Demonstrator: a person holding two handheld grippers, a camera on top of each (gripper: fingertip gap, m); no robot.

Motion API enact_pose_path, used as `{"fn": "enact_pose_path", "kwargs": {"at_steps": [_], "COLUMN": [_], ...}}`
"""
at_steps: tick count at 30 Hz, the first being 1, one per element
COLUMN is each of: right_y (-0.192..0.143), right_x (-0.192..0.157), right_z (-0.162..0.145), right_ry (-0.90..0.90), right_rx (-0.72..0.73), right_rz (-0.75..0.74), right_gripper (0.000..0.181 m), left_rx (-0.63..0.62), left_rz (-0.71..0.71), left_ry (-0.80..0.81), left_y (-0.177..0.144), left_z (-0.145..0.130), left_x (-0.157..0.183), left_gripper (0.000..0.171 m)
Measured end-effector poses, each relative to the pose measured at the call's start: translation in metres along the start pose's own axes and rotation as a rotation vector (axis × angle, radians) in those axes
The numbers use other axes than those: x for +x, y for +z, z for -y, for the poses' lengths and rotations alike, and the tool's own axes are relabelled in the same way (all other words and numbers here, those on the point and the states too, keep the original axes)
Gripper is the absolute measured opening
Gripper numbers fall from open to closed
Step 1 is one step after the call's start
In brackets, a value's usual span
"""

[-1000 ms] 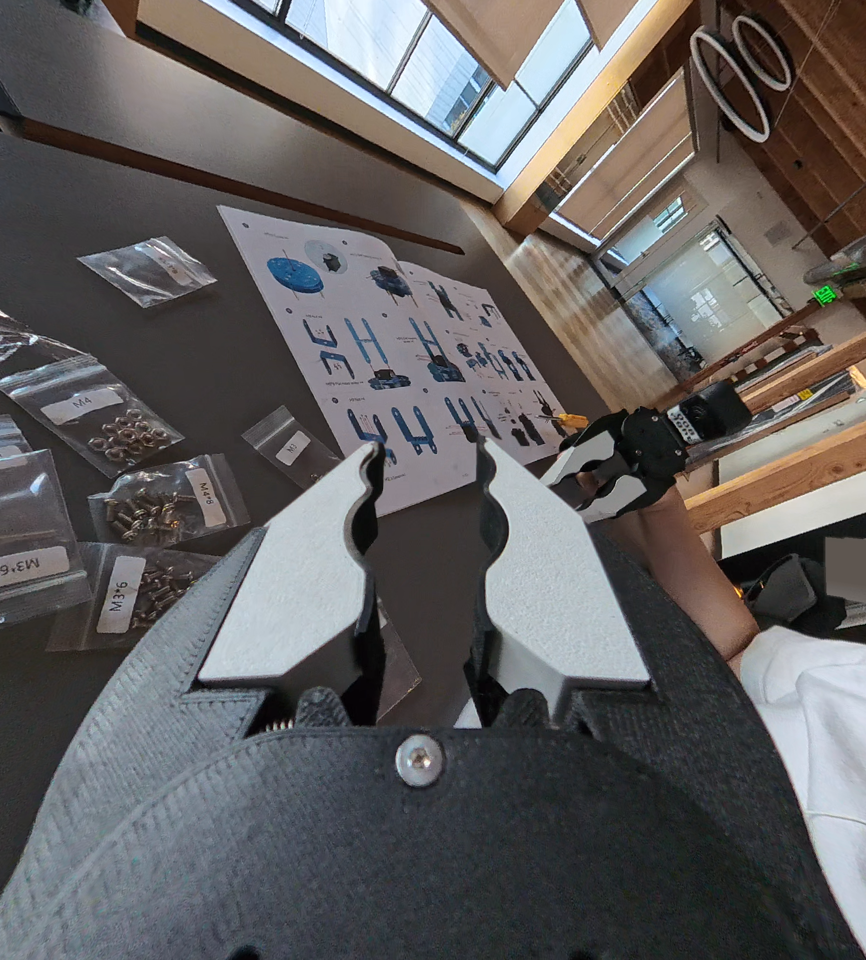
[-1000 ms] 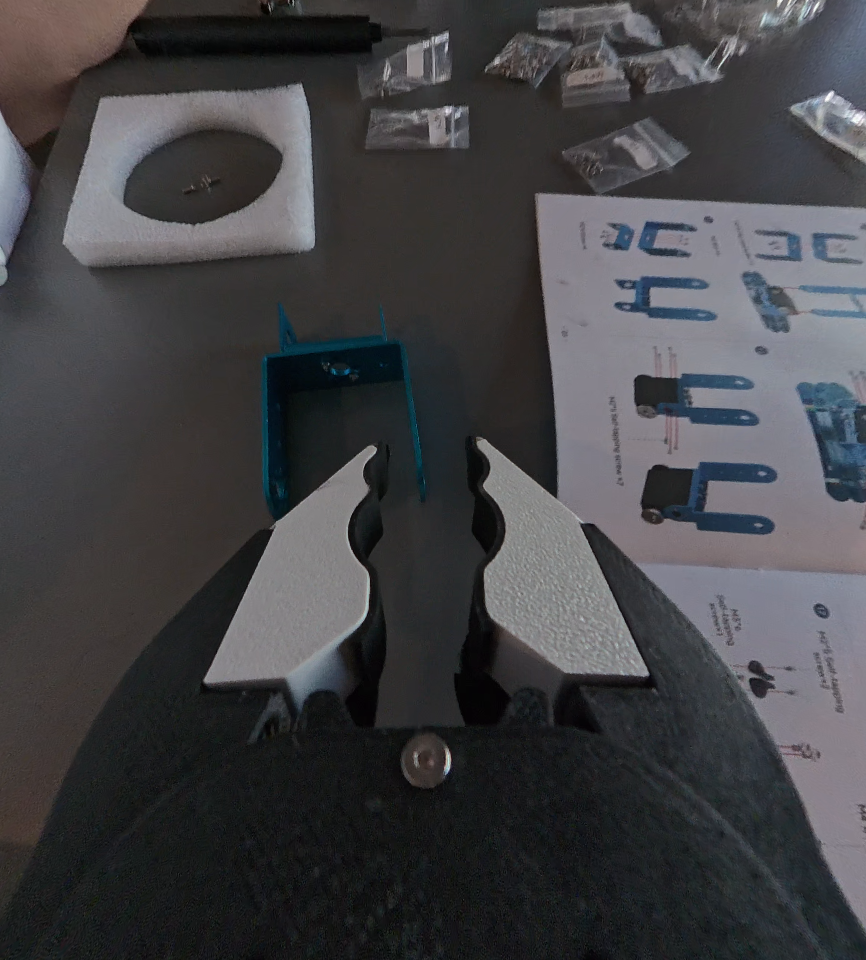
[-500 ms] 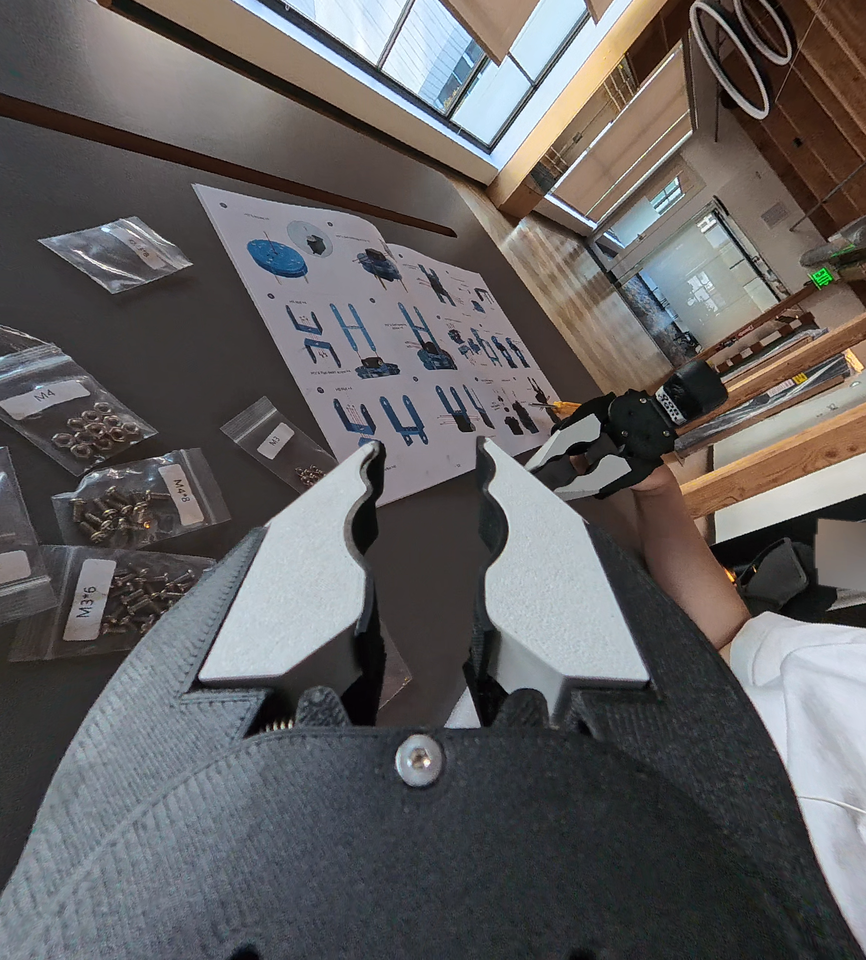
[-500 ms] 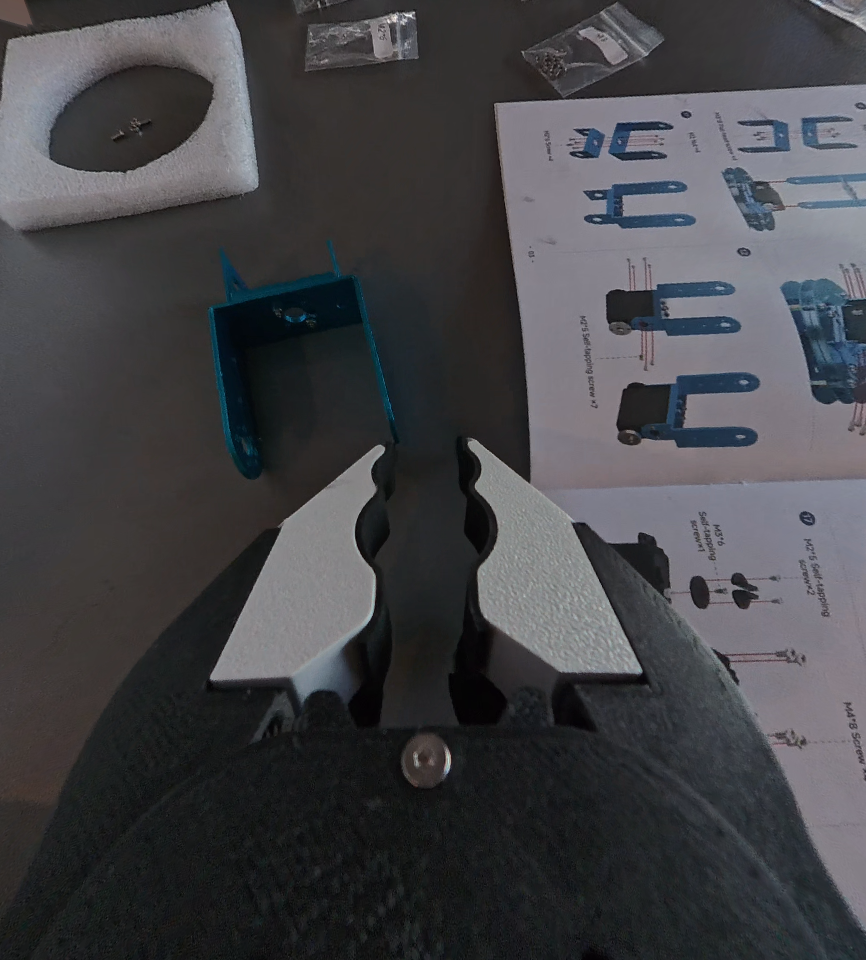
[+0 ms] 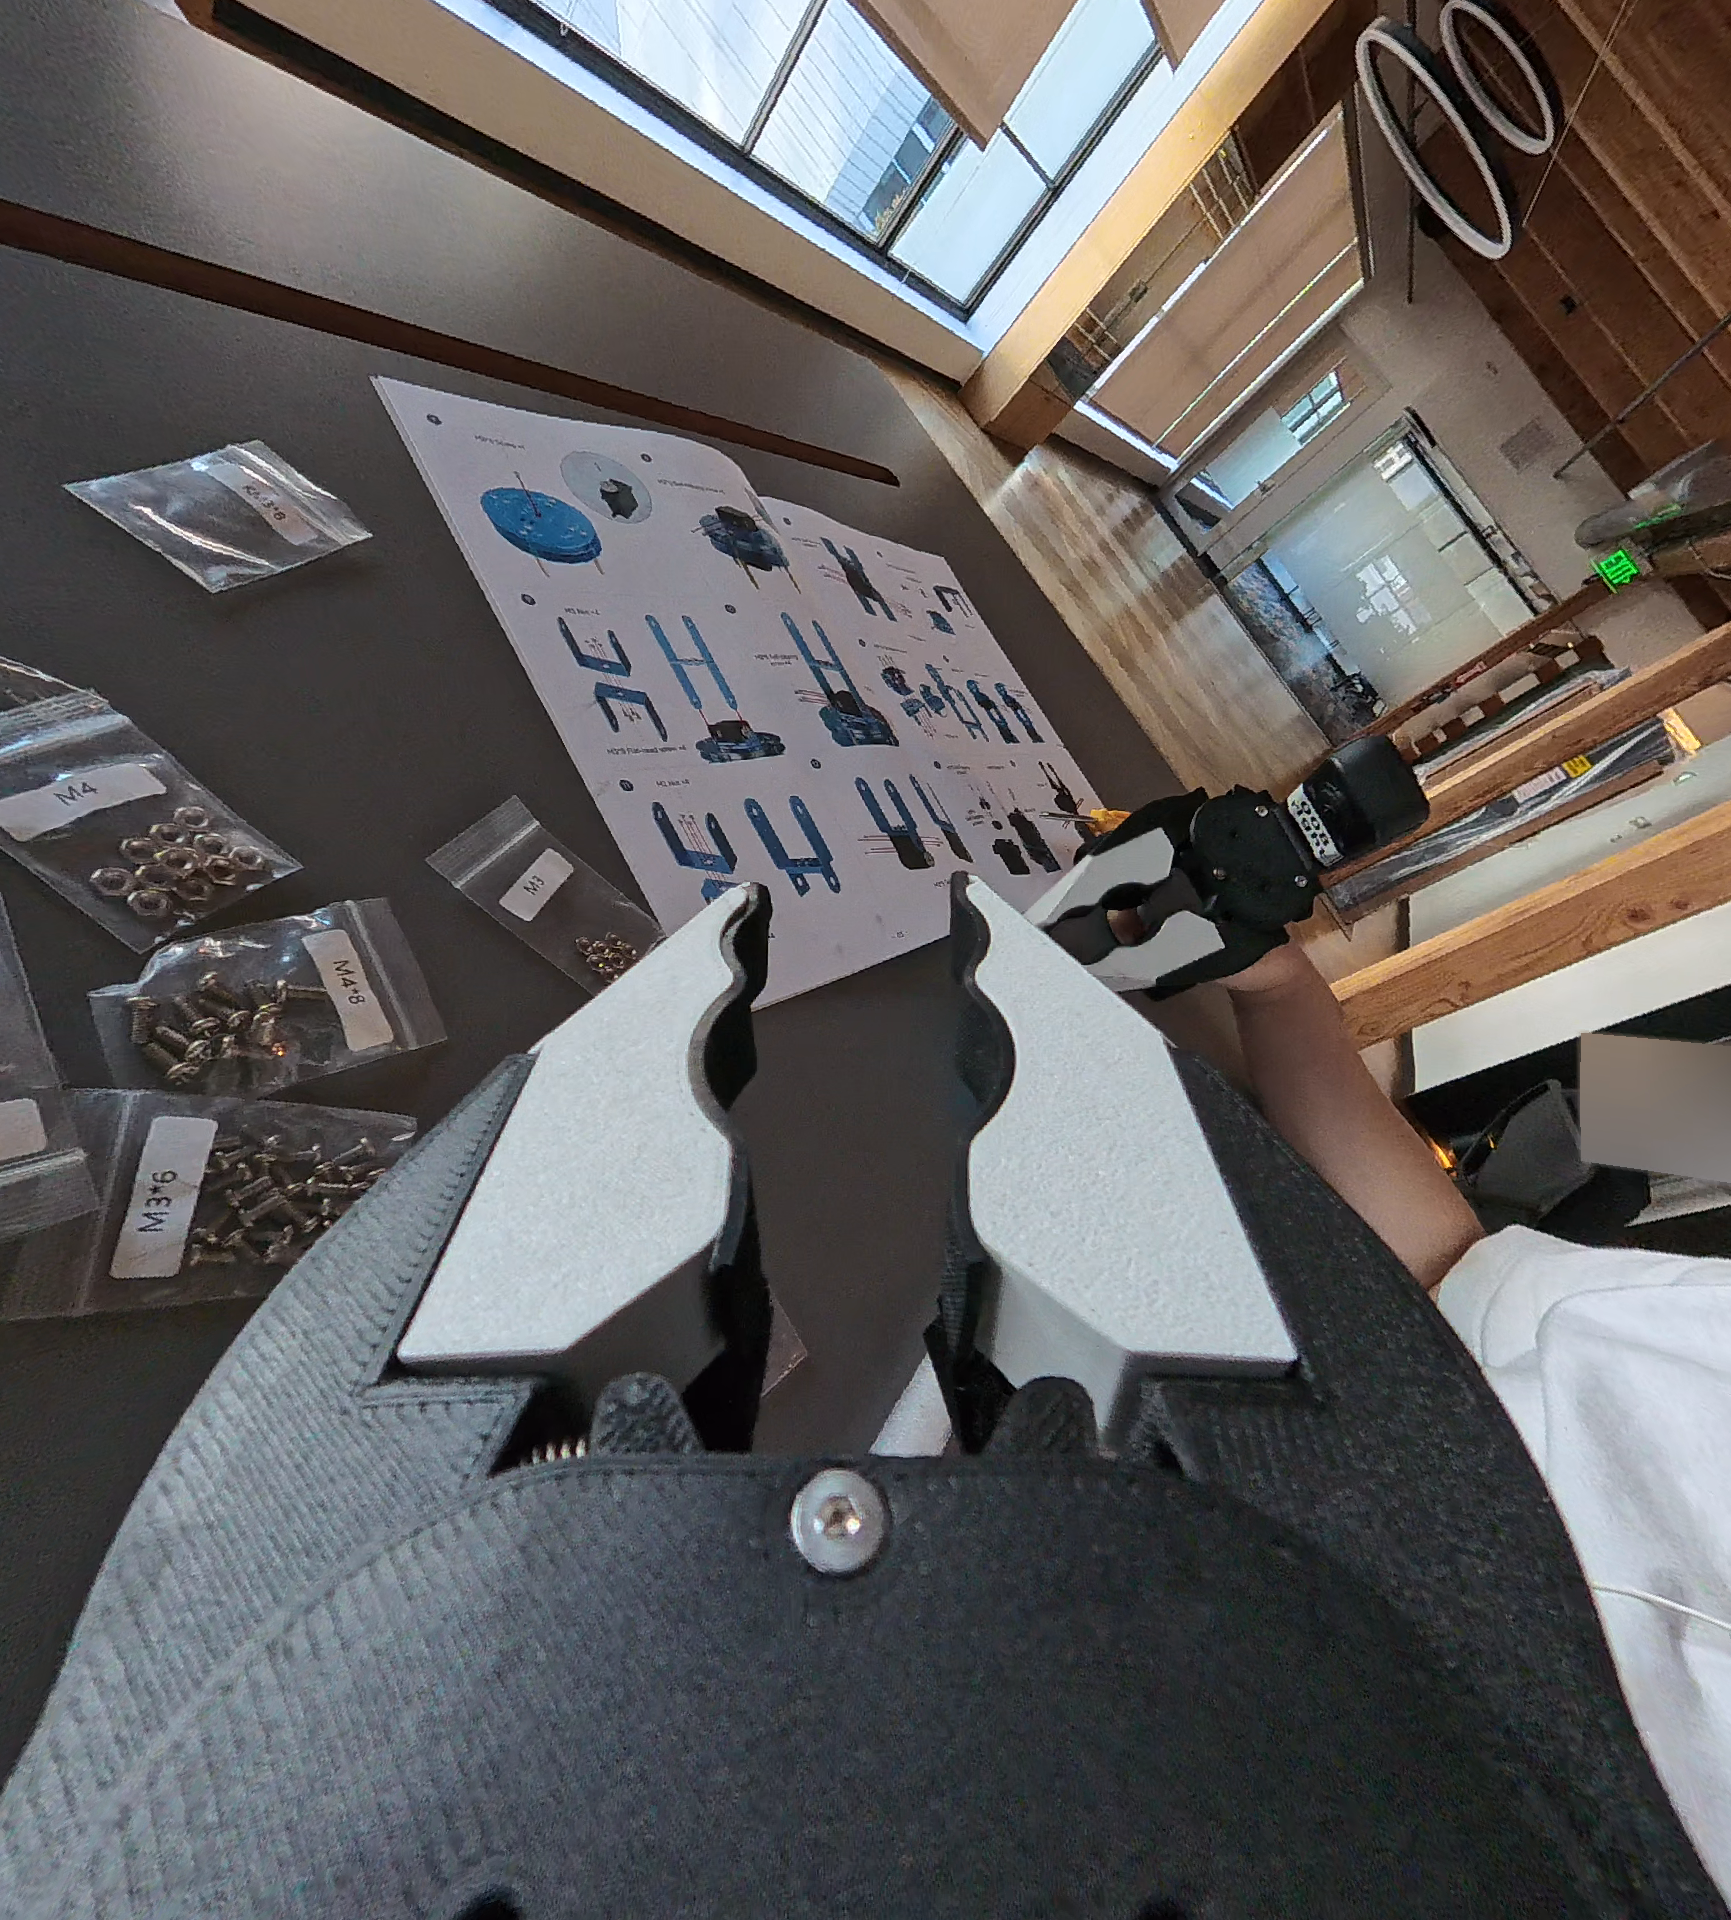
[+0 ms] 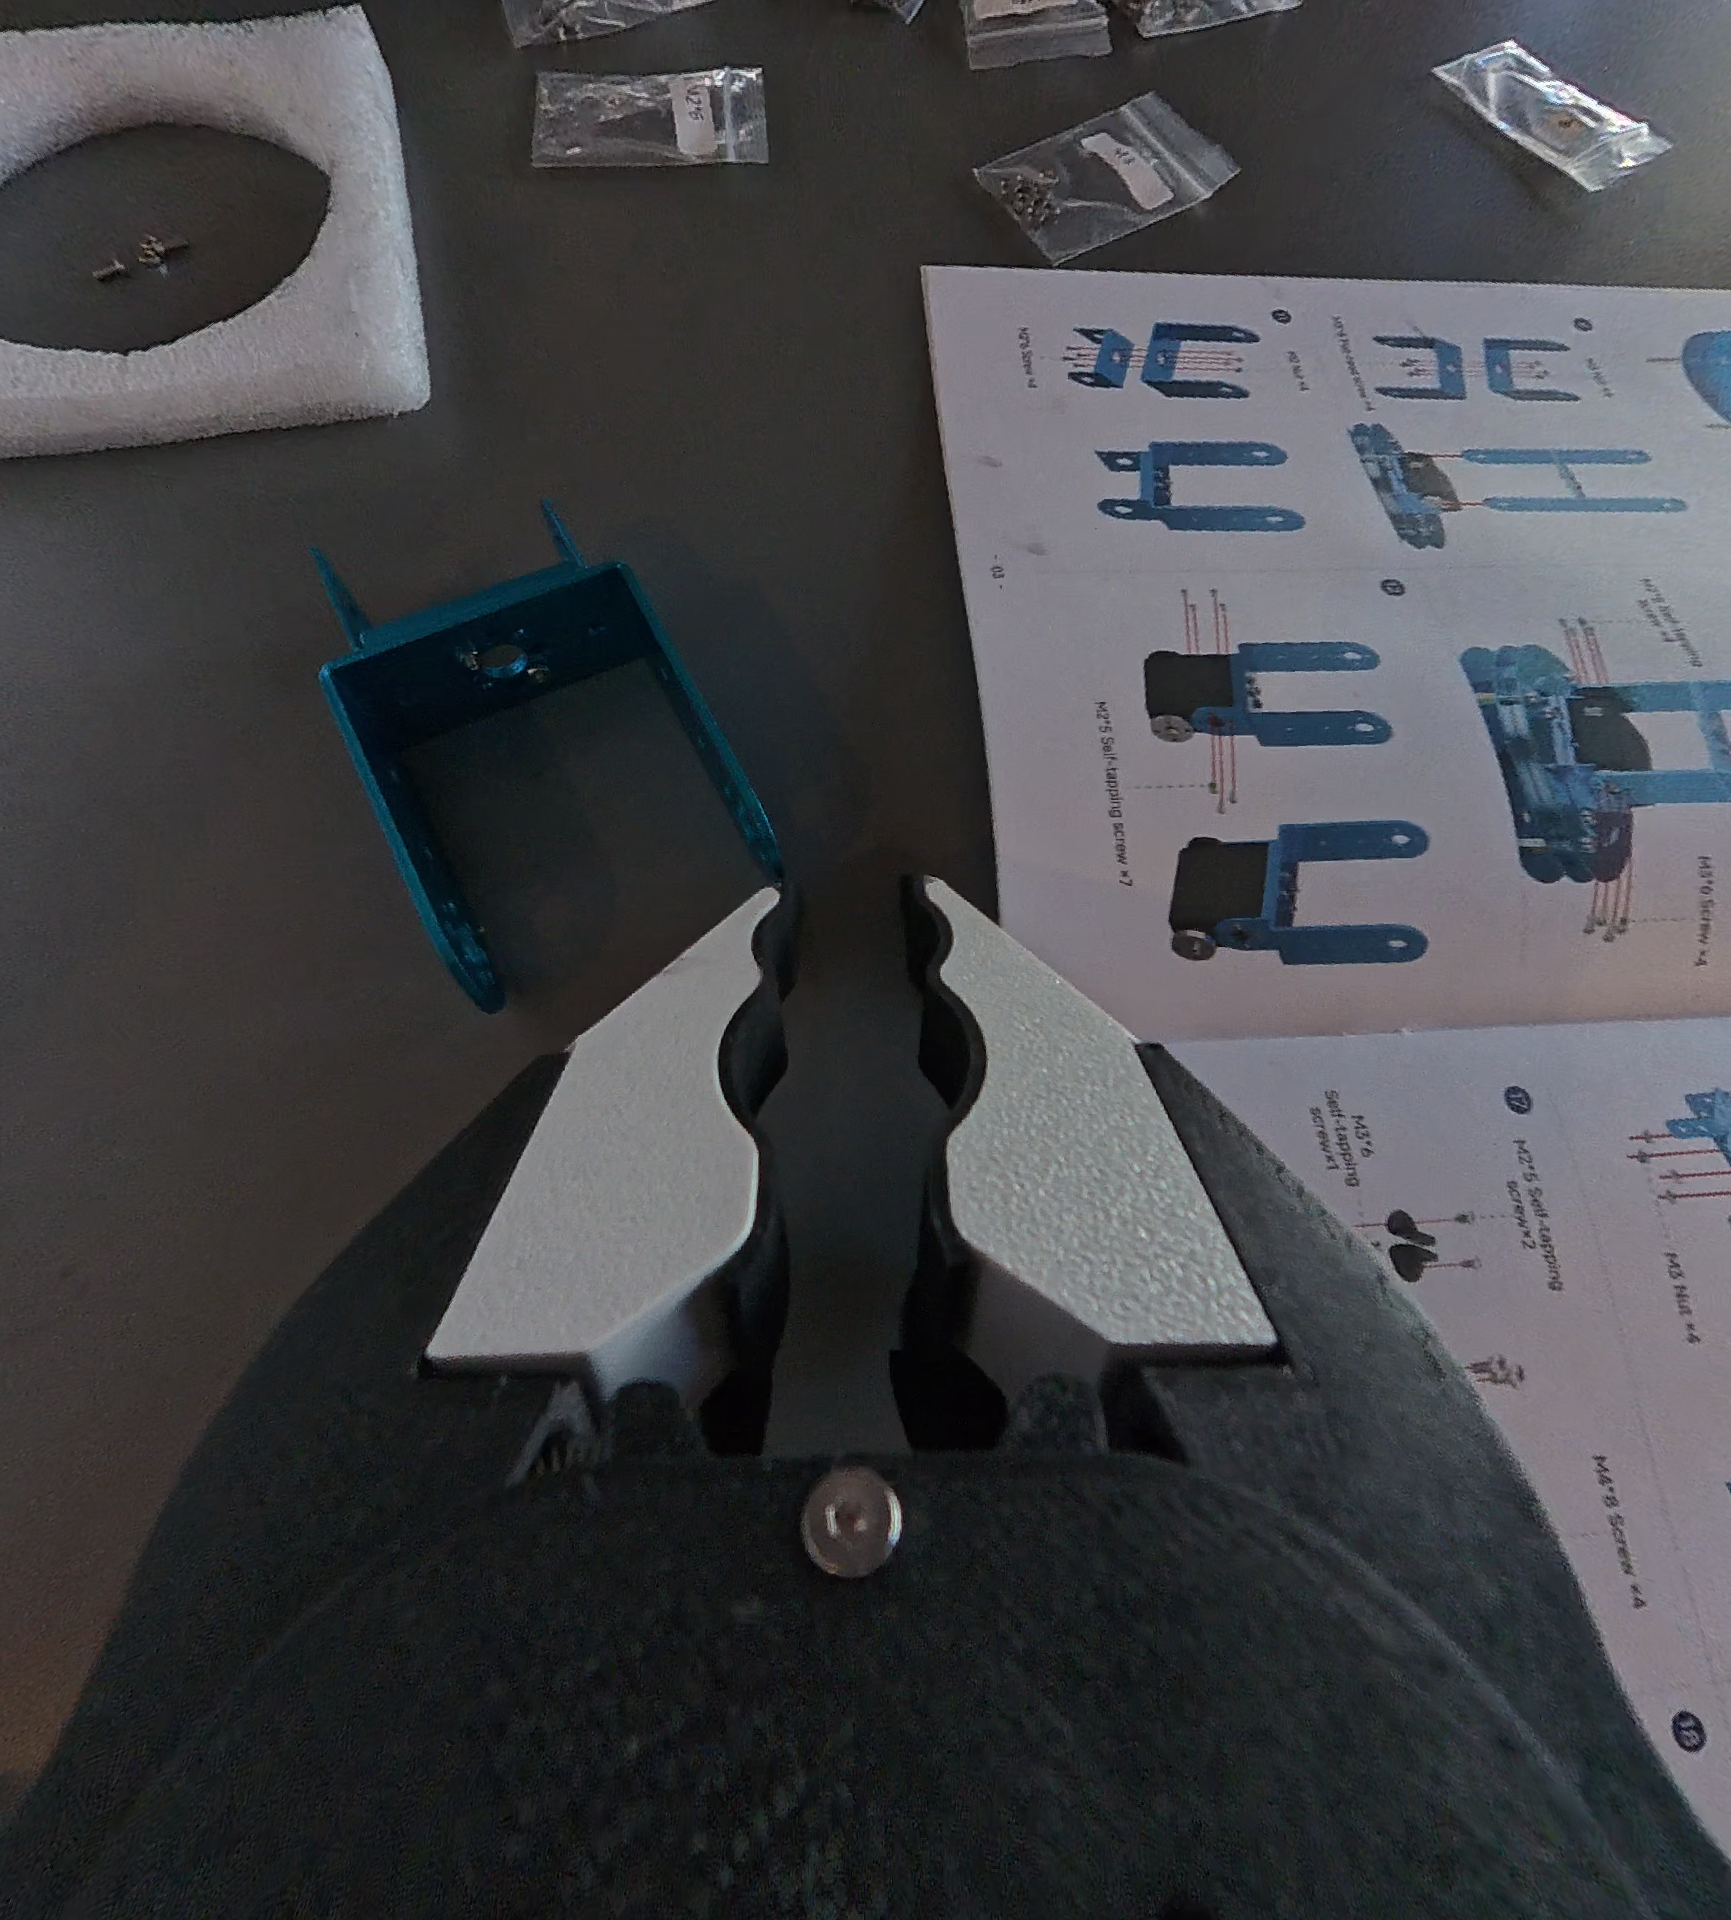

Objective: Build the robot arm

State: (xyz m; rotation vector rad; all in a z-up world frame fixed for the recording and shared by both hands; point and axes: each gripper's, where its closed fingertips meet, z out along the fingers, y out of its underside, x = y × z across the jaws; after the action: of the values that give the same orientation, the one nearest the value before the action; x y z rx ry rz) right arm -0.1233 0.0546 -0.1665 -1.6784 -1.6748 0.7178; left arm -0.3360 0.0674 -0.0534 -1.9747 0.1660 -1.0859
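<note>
In the right wrist view, my right gripper point(image 6: 848, 902) is open and empty, low over the dark table point(image 6: 165, 1039). A blue U-shaped metal bracket point(image 6: 497, 665) lies just ahead to its left, its open end toward me. The end of its right arm is beside my left fingertip point(image 6: 773, 914). In the left wrist view, my left gripper point(image 5: 858, 902) is open and empty above the table. It points at the near edge of a printed instruction sheet point(image 5: 736, 675). The right gripper point(image 5: 1141, 920) also shows there, farther off on the right, held by a bare forearm.
Several small plastic bags of screws and nuts point(image 5: 217, 1008) lie left of the left gripper, more at the back point(image 6: 1100, 177). A white foam frame point(image 6: 165, 395) with small screws in its hole sits back left. The instruction sheet point(image 6: 1360, 623) covers the right side. The left gripper's tips are roughly 25 cm from the right gripper's.
The right gripper has drawn back and swung right: the bracket, once under its fingertips, now lies ahead to the left. The left gripper shifted only slightly. Both stayed open.
</note>
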Motion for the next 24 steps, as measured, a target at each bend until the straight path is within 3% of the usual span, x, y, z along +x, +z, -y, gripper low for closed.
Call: {"fn": "enact_pose_path", "kwargs": {"at_steps": [11, 17, 24], "right_y": [-0.001, -0.014, -0.028], "right_x": [0.001, 0.001, 0.007], "right_z": [0.001, 0.011, 0.022], "right_ry": [-0.004, 0.076, 0.064], "right_rx": [0.007, 0.095, 0.161], "right_rz": [-0.013, 0.031, -0.018], "right_gripper": [0.023, 0.031, 0.03], "left_rx": [-0.022, -0.015, -0.026], "left_rz": [-0.001, 0.0, -0.003], "left_ry": [-0.005, 0.003, -0.002], "left_y": [0.003, 0.002, 0.004], "left_z": [-0.004, -0.002, -0.004], "left_x": [0.0, 0.001, 0.001], "left_gripper": [0.034, 0.034, 0.034]}}
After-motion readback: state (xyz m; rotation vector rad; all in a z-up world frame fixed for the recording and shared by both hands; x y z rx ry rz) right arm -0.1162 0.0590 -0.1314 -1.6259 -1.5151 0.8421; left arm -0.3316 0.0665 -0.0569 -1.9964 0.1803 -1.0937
